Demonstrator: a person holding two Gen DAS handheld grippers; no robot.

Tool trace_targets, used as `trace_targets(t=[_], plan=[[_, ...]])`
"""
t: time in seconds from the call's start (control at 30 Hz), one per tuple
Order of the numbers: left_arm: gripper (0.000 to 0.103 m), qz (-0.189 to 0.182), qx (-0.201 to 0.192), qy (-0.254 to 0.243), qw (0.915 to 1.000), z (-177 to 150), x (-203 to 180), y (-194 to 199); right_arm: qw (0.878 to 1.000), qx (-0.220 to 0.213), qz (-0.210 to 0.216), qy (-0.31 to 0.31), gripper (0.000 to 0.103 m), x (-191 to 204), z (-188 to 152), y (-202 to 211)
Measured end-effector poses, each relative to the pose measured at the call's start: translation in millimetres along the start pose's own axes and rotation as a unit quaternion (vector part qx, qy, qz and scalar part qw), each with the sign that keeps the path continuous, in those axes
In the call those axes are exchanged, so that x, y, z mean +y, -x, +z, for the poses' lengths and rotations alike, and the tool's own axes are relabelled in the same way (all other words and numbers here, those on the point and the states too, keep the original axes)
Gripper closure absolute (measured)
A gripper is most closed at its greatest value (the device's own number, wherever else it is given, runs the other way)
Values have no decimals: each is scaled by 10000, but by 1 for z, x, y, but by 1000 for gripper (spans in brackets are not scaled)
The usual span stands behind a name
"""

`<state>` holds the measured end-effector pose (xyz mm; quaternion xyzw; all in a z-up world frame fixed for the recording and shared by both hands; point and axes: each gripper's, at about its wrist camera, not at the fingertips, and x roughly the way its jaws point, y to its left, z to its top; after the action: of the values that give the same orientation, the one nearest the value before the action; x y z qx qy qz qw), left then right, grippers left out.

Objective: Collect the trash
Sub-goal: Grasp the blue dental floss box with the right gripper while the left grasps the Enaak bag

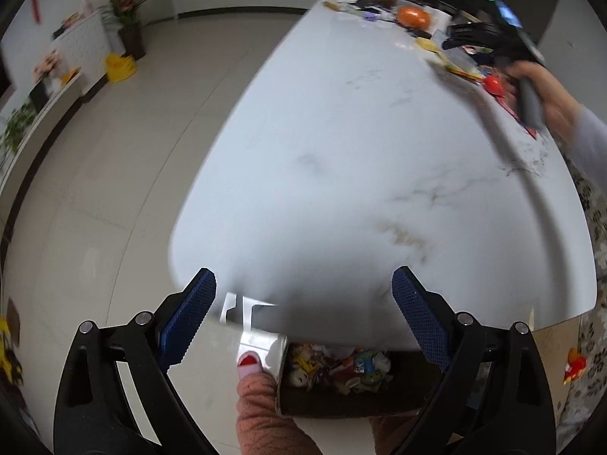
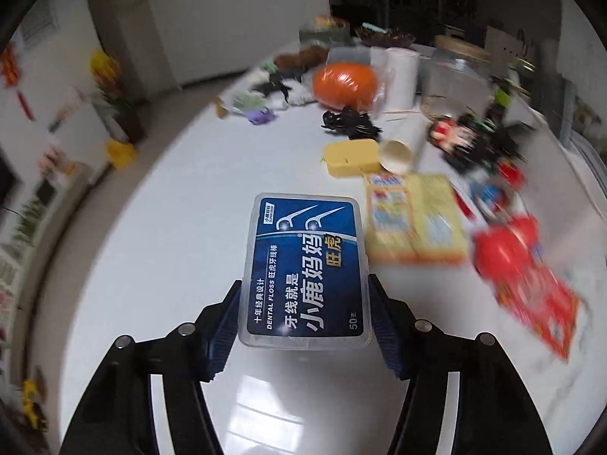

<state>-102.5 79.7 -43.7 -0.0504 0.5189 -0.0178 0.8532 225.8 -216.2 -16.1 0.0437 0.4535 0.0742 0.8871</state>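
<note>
Right tool (image 2: pixel 305 326): we see its blue-padded fingers (image 2: pixel 222 337) pressed against both long sides of a clear plastic dental floss box with a dark blue label (image 2: pixel 305 271). The box sits flat between them, its near end at the tool, its far end pointing out over the white marbled worktop (image 2: pixel 170 265). Whether the box rests on the surface or hangs just above it, we cannot tell.

Beyond the box, on the same worktop: a yellow rectangular plastic case (image 2: pixel 351 158), a white paper cup lying on its side (image 2: pixel 404 149) just beside it, a flat yellow printed packet (image 2: pixel 415 220) to the right of the box, a round red object on a red printed wrapper (image 2: pixel 508 246) farther right, heavily blurred. Toward the far edge, an orange round item in clear film (image 2: pixel 343 83), a black crumpled wrapper (image 2: pixel 351 123) in front of it, an upright white paper roll (image 2: pixel 398 77).

Left tool (image 1: pixel 305 314): fingers wide apart, nothing between them, poised over the near rounded edge of the worktop. Below that edge we see a dark open bin filled with mixed colourful scraps (image 1: pixel 337 373) on the floor. A foot in a fuzzy pink slipper, toenail painted red (image 1: pixel 250 364), is next to the bin.

From the left view, the person's right hand (image 1: pixel 546 102) grips the other tool's handle at the far right of the worktop, blurred.
</note>
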Motion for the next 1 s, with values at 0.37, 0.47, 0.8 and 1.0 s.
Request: trace_targets(t=[0.37,0.47,0.8,1.0], plan=[[11,-1380,-350,-933,9854,173,-158,-95,9939,-600,296,-875,41,-97,-161,210],[11,-1608,-344,-795,9832,236,-217,-137,9935,-672,9,-920,41,-109,-188,234],[11,-483,384,-345,9975,362,-310,-265,9913,-555,160,-1184,41,-133,-235,243],[48,-113,207,-800,9965,360,-321,-266,9903,-588,251,-1235,41,-138,-236,244]])
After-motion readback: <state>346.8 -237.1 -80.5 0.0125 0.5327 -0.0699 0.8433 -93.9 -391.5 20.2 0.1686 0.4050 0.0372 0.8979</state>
